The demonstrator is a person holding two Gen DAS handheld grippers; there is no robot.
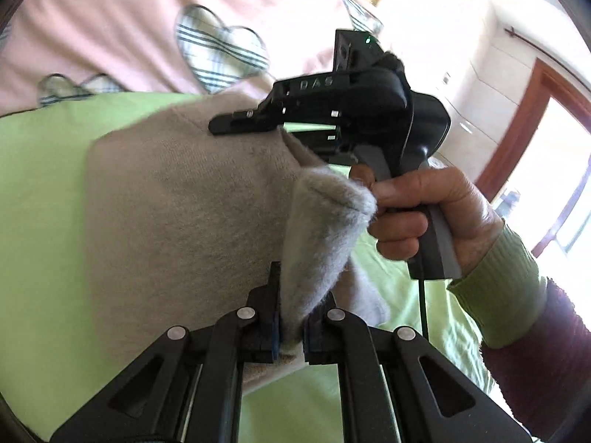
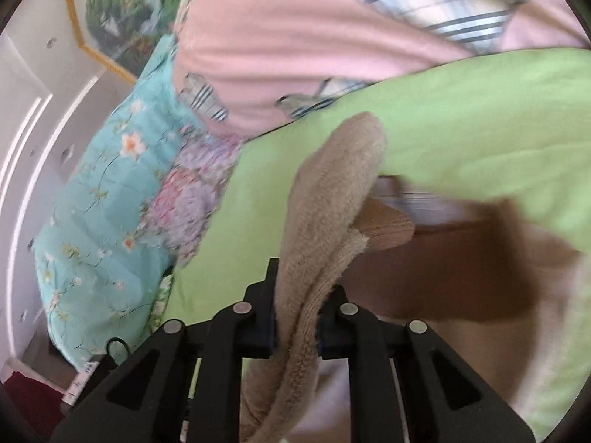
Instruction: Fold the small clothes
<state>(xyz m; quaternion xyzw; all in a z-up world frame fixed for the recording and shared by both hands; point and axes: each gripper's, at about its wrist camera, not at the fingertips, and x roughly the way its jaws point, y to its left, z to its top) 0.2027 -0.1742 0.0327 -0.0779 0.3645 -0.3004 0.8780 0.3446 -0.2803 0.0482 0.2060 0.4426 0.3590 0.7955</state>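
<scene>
A pink quilt with plaid hearts and a floral pillow crowd the green sheet. The beige garment lies there (fleecy side out), both edges lifted. Left gripper and right gripper each pinch a fold.

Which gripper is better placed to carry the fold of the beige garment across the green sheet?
Probably the left gripper: it is shut on a raised corner of the beige garment, whose body lies flat ahead. The right gripper pinches a bunched strip.
</scene>
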